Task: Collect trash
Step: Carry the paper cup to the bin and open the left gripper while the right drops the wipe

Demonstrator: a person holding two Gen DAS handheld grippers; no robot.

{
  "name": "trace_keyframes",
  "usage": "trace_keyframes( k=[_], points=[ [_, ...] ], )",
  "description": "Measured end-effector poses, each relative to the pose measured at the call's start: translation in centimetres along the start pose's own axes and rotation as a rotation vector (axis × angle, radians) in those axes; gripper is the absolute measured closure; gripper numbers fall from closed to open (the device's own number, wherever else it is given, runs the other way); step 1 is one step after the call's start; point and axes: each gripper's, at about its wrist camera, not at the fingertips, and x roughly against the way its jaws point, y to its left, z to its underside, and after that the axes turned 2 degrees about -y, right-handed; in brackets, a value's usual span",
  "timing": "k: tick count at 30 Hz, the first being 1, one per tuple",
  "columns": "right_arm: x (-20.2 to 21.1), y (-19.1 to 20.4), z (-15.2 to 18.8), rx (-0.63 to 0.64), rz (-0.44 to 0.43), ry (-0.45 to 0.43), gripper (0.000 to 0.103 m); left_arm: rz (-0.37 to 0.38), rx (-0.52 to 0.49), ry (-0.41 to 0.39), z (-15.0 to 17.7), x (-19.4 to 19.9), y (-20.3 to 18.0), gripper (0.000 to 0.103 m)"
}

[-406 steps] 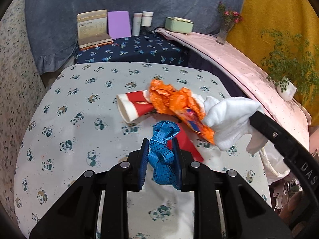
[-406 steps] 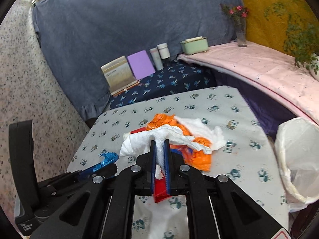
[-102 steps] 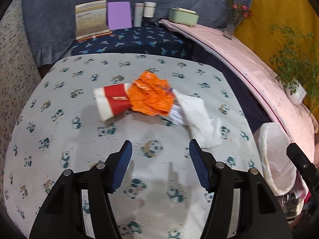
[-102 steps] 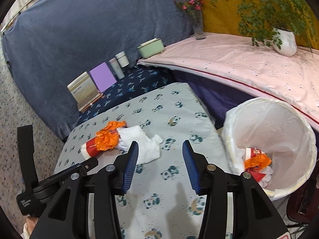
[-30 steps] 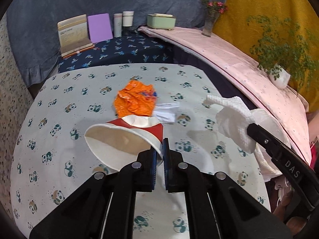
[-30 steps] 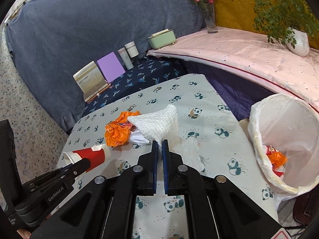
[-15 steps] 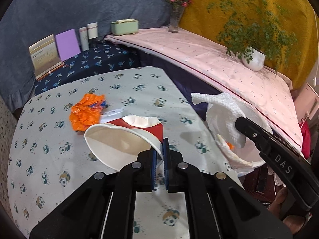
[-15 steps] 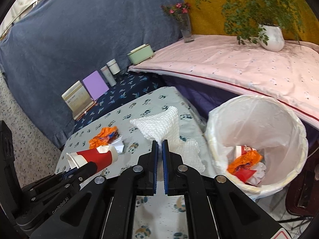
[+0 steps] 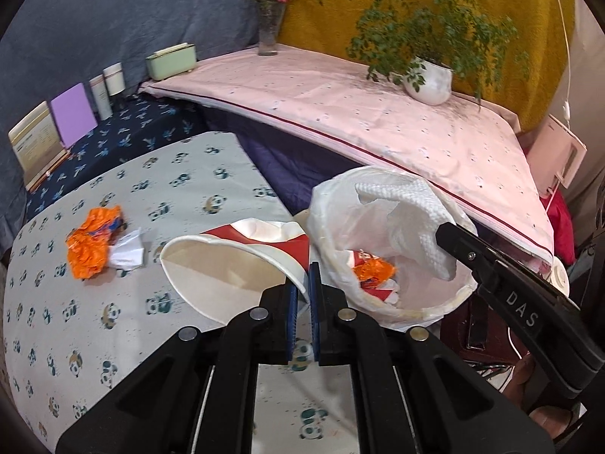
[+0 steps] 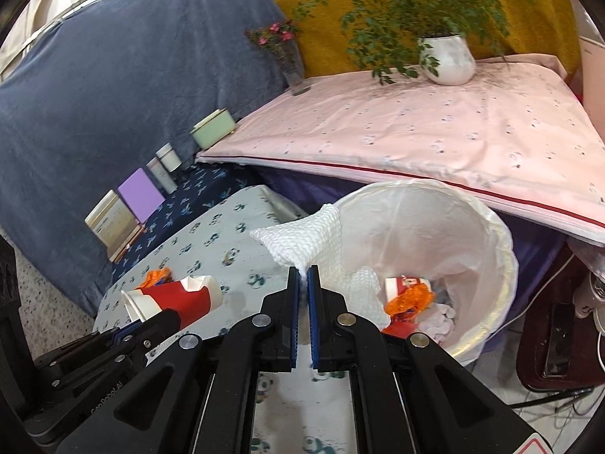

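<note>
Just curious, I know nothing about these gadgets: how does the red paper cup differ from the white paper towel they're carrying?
The red-and-white paper cup is stiff, pinched at its rim by the left gripper, mouth gaping toward the camera. The white paper towel is soft and crumpled, drooping from the right gripper. The towel already hangs over the lined trash bin; the cup is at the bin's edge, mostly over the table. Both are clamped between shut fingers.

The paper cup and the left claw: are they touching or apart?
Touching. The left wrist view shows the left claw shut on the paper cup, its rim pinched between the blue pads.
</note>
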Motion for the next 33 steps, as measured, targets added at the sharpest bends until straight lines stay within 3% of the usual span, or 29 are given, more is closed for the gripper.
trace_keyframes(
  k=[16,27,29,31,33],
  points=[
    [1.0,-7.2,-1.0,-0.108,0.087,-0.036,0.098,0.118,-0.11,0.05,-1.7,-3.9,-7.1,0.097],
    [0.5,-9.8,-1.2,-0.14,0.114,-0.034,0.098,0.208,-0.101,0.072,-3.3,-6.7,-9.6,0.095],
    [0.3,-9.9,-1.3,-0.141,0.114,-0.031,0.098,0.21,-0.095,0.064,-3.4,-6.8,-9.6,0.09],
    [0.0,-9.9,-1.3,-0.14,0.111,-0.028,0.098,0.194,-0.091,0.062,-3.4,-7.0,-9.5,0.072],
    [-0.2,-9.8,-1.2,-0.138,0.11,-0.026,0.098,0.178,-0.084,0.055,-3.4,-7.0,-9.2,0.068]
  ],
)
